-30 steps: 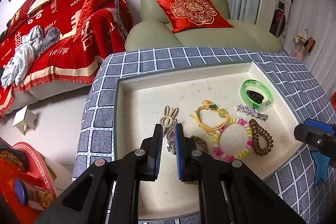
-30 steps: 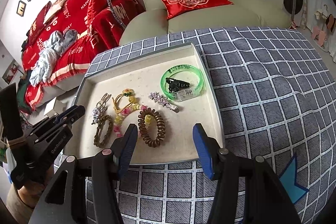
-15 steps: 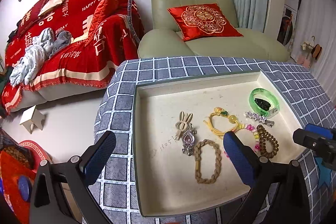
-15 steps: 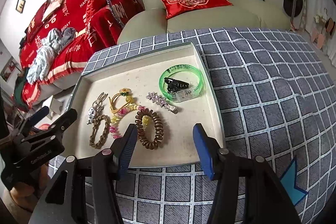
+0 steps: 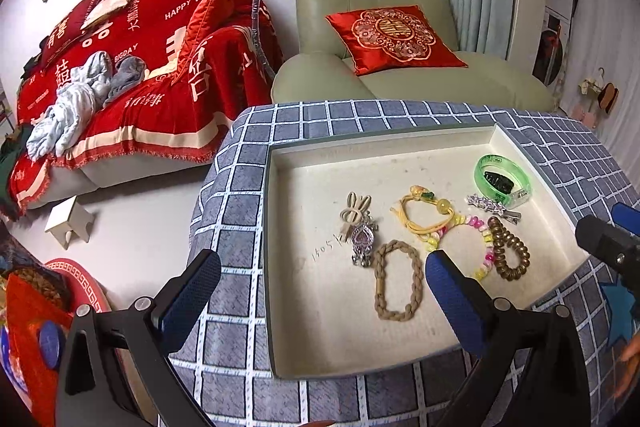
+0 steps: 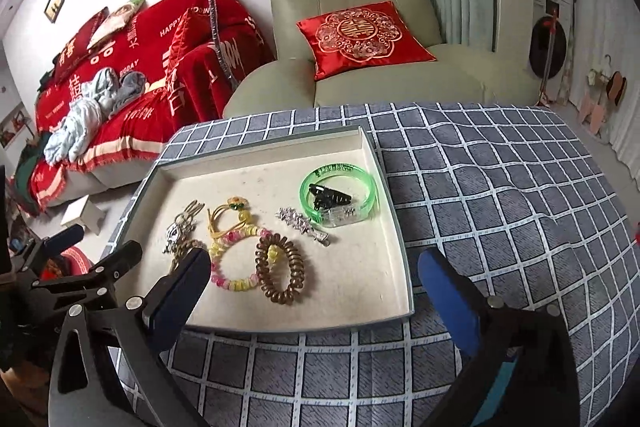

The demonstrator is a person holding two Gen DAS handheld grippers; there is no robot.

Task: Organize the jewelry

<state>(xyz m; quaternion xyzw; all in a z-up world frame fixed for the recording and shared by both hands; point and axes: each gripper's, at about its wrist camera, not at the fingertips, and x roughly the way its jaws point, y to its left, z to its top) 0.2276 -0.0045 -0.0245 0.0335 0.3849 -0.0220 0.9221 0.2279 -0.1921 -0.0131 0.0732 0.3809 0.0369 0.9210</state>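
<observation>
Reaching with both grippers (image 5: 322,283) (image 6: 314,285) spread and empty, you risk snagging the beaded bracelet (image 6: 234,259) touching the coil tie (image 6: 282,273) at centre frame.

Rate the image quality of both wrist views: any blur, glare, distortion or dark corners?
Left wrist view: sharp, evenly lit, no glare on the tray; fisheye bends the checked tablecloth lines, corners vignetted black. Right wrist view: equally sharp, the green bangle crisp; the same barrel distortion curves the grid, and the dark corners return.
</observation>
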